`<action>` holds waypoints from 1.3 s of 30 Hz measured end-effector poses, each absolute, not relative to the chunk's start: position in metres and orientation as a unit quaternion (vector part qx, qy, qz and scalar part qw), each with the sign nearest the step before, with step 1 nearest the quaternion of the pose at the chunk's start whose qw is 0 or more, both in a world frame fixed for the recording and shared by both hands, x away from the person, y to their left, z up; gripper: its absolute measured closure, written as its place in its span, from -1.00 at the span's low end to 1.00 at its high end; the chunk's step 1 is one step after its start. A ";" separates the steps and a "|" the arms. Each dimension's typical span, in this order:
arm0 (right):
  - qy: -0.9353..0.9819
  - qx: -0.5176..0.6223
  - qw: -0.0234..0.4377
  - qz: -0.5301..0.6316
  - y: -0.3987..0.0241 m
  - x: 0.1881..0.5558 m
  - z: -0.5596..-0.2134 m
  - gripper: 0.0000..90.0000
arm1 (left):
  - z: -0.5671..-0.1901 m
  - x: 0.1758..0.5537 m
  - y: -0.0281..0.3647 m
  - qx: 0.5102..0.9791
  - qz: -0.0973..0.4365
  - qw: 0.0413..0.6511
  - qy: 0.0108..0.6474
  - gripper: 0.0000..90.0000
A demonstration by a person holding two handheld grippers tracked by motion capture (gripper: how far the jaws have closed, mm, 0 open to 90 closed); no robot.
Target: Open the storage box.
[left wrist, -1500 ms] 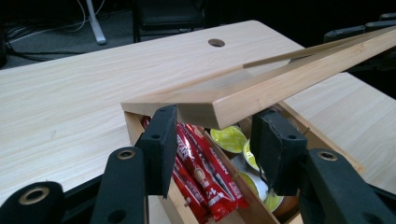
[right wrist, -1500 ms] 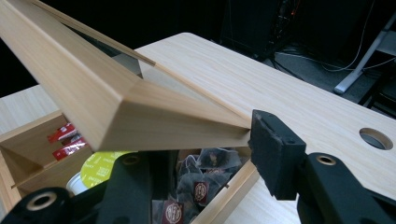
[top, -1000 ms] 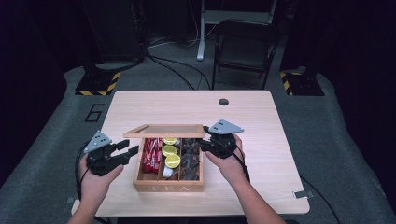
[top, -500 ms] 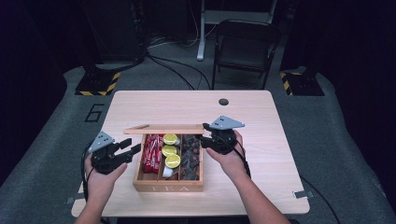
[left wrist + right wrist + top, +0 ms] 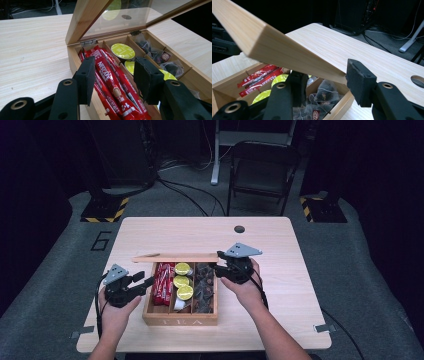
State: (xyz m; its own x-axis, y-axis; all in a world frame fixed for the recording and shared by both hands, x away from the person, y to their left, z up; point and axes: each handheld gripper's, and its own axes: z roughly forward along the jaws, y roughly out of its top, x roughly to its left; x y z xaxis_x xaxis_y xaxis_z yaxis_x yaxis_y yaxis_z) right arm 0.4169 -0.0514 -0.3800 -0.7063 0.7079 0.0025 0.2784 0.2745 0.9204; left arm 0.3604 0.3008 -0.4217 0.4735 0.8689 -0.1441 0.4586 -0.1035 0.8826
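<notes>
Right now the red coffee sticks (image 5: 110, 82) lie packed in the left-hand compartment of the wooden tea box (image 5: 180, 320), which sits near the front edge of the table (image 5: 280, 235). Their long axis runs front to back along that compartment, and in the left gripper view they stretch away from the camera, straight up the gap between the two black jaws.

The left gripper (image 5: 142, 282) is plainly the nearer one. It hangs just beside the box's left wall, its jaws standing well apart with nothing clamped between them, and pointing across into that compartment. The sticks lie ahead of the pads and a little below, so I judge that a short reach forward and down would put one pad on either side of a stick, across its narrow width, not along its length.

Next door, the middle compartment holds the yellow-lidded capsules (image 5: 182, 281), and the right one holds dark tea sachets (image 5: 204, 287).

The right gripper (image 5: 220, 262) is over at the box's far right corner, busy with the lid (image 5: 175, 257). Its jaws straddle the lid's right end and hold it propped open; I cannot tell for sure whether both pads press the wood or the lid merely rests on one. With that hand taken up, the left is the one free to pick.
</notes>
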 end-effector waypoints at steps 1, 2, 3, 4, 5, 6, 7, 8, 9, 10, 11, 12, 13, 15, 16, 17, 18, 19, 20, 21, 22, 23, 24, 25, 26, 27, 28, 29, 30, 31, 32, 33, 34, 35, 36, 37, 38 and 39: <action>0.770 0.321 0.211 0.509 -0.051 0.417 -0.380 0.16 | -0.423 0.361 0.301 0.713 0.212 0.479 0.466 0.16; 0.770 0.320 0.212 0.509 -0.051 0.417 -0.380 0.15 | -0.424 0.360 0.300 0.713 0.214 0.479 0.466 0.16; 0.770 0.320 0.212 0.509 -0.051 0.417 -0.380 0.15 | -0.426 0.360 0.300 0.713 0.215 0.477 0.466 0.16; 0.770 0.320 0.212 0.509 -0.051 0.417 -0.381 0.16 | -0.428 0.360 0.299 0.715 0.214 0.476 0.465 0.16; 0.771 0.319 0.213 0.508 -0.051 0.417 -0.381 0.15 | -0.430 0.361 0.298 0.716 0.214 0.474 0.466 0.15; 0.773 0.315 0.213 0.508 -0.052 0.417 -0.381 0.15 | -0.432 0.361 0.298 0.718 0.213 0.471 0.466 0.15; 0.773 0.316 0.213 0.508 -0.051 0.417 -0.381 0.16 | -0.434 0.362 0.297 0.721 0.210 0.468 0.466 0.15; 0.772 0.319 0.213 0.507 -0.051 0.416 -0.381 0.15 | -0.436 0.363 0.296 0.719 0.211 0.468 0.468 0.15; 0.771 0.320 0.212 0.507 -0.051 0.416 -0.381 0.15 | -0.438 0.364 0.296 0.723 0.207 0.465 0.468 0.15; 0.771 0.321 0.211 0.508 -0.051 0.416 -0.382 0.15 | -0.440 0.365 0.294 0.724 0.206 0.461 0.469 0.14; 0.771 0.321 0.211 0.508 -0.051 0.416 -0.382 0.15 | -0.441 0.365 0.294 0.727 0.205 0.458 0.469 0.15; 0.771 0.321 0.210 0.508 -0.051 0.416 -0.382 0.15 | -0.442 0.366 0.292 0.725 0.204 0.459 0.470 0.14; 0.771 0.321 0.210 0.509 -0.051 0.416 -0.382 0.15 | -0.444 0.367 0.291 0.726 0.203 0.459 0.470 0.15; 0.771 0.321 0.210 0.509 -0.051 0.416 -0.382 0.15 | -0.447 0.369 0.288 0.729 0.199 0.455 0.471 0.15; 0.771 0.321 0.210 0.509 -0.051 0.416 -0.382 0.15 | -0.447 0.370 0.287 0.731 0.198 0.453 0.470 0.15; 0.770 0.321 0.210 0.509 -0.051 0.416 -0.382 0.15 | -0.449 0.371 0.285 0.735 0.198 0.448 0.469 0.15; 0.771 0.321 0.210 0.508 -0.051 0.416 -0.382 0.16 | -0.450 0.372 0.283 0.737 0.201 0.445 0.467 0.15; 0.771 0.320 0.212 0.508 -0.051 0.417 -0.382 0.15 | -0.452 0.373 0.281 0.737 0.200 0.444 0.469 0.15; 0.771 0.320 0.212 0.508 -0.051 0.417 -0.382 0.15 | -0.454 0.373 0.280 0.738 0.199 0.441 0.471 0.15; 0.771 0.321 0.213 0.508 -0.051 0.417 -0.382 0.16 | -0.455 0.374 0.278 0.734 0.202 0.442 0.474 0.15; 0.773 0.318 0.213 0.506 -0.051 0.417 -0.382 0.16 | -0.456 0.374 0.278 0.734 0.197 0.441 0.477 0.15; 0.771 0.321 0.213 0.506 -0.051 0.417 -0.383 0.16 | -0.457 0.375 0.277 0.734 0.194 0.441 0.478 0.15; 0.771 0.321 0.214 0.507 -0.051 0.417 -0.383 0.15 | -0.458 0.376 0.276 0.733 0.194 0.442 0.480 0.16; 0.772 0.319 0.214 0.507 -0.051 0.417 -0.383 0.15 | -0.458 0.376 0.274 0.733 0.193 0.440 0.481 0.17; 0.772 0.319 0.214 0.506 -0.051 0.417 -0.383 0.15 | -0.459 0.377 0.273 0.734 0.195 0.440 0.480 0.17; 0.772 0.318 0.214 0.506 -0.051 0.417 -0.383 0.15 | -0.459 0.377 0.272 0.733 0.193 0.440 0.482 0.18; 0.773 0.316 0.213 0.506 -0.051 0.417 -0.383 0.15 | -0.460 0.378 0.271 0.732 0.195 0.439 0.483 0.19; 0.775 0.315 0.214 0.505 -0.051 0.416 -0.383 0.15 | -0.460 0.379 0.270 0.735 0.192 0.434 0.484 0.20; 0.775 0.315 0.215 0.504 -0.051 0.416 -0.383 0.15 | -0.461 0.380 0.269 0.737 0.192 0.429 0.486 0.20; 0.775 0.314 0.214 0.504 -0.051 0.416 -0.383 0.15 | -0.462 0.380 0.268 0.739 0.191 0.427 0.485 0.21; 0.775 0.316 0.214 0.504 -0.051 0.416 -0.383 0.15 | -0.464 0.381 0.267 0.737 0.191 0.425 0.489 0.22; 0.774 0.318 0.214 0.504 -0.051 0.416 -0.383 0.15 | -0.465 0.381 0.266 0.741 0.192 0.419 0.489 0.23; 0.774 0.318 0.214 0.504 -0.051 0.416 -0.384 0.15 | -0.466 0.381 0.266 0.741 0.199 0.417 0.487 0.23; 0.775 0.318 0.214 0.503 -0.051 0.415 -0.384 0.15 | -0.466 0.381 0.265 0.740 0.200 0.417 0.488 0.23; 0.775 0.318 0.214 0.503 -0.051 0.415 -0.384 0.15 | -0.466 0.381 0.265 0.744 0.201 0.411 0.487 0.25; 0.775 0.318 0.214 0.502 -0.051 0.415 -0.384 0.15 | -0.467 0.381 0.265 0.747 0.203 0.407 0.485 0.27; 0.775 0.318 0.214 0.502 -0.051 0.415 -0.384 0.15 | -0.468 0.381 0.264 0.746 0.203 0.408 0.486 0.30; 0.775 0.318 0.214 0.502 -0.051 0.415 -0.384 0.15 | -0.467 0.380 0.264 0.749 0.200 0.403 0.486 0.32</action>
